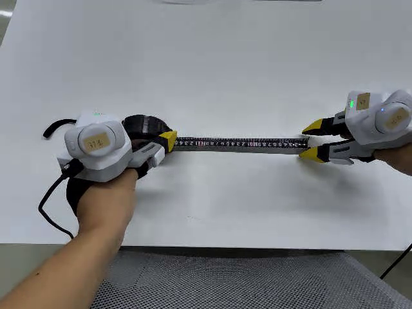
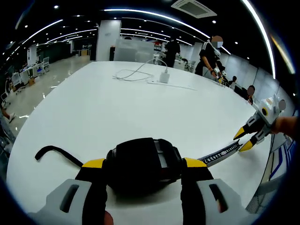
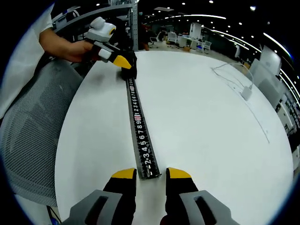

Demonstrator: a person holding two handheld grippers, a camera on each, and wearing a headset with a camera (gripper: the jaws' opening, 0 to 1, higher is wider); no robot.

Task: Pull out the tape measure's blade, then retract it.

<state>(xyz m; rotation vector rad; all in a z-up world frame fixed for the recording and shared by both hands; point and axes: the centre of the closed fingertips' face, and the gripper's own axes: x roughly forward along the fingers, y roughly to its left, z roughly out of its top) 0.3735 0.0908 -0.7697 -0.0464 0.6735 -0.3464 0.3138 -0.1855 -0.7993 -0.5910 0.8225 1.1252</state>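
Observation:
The black tape measure case (image 1: 145, 129) lies on the white table (image 1: 225, 64) at the left, and my left gripper (image 1: 158, 138) is shut on it. From the left gripper view the case (image 2: 143, 161) sits between the yellow fingertips (image 2: 93, 163). The dark blade (image 1: 238, 143) lies flat on the table, stretched out to the right. Its end sits between the spread tips of my right gripper (image 1: 311, 141), which is open. In the right gripper view the blade (image 3: 139, 126) runs away from the gripper (image 3: 152, 174) to the case (image 3: 129, 65).
A black wrist strap (image 1: 56, 125) trails left of the case. A mesh chair (image 1: 244, 283) stands at the table's near edge. A white charger and cable (image 2: 164, 77) lie on the far side of the table. People stand in the background beyond it.

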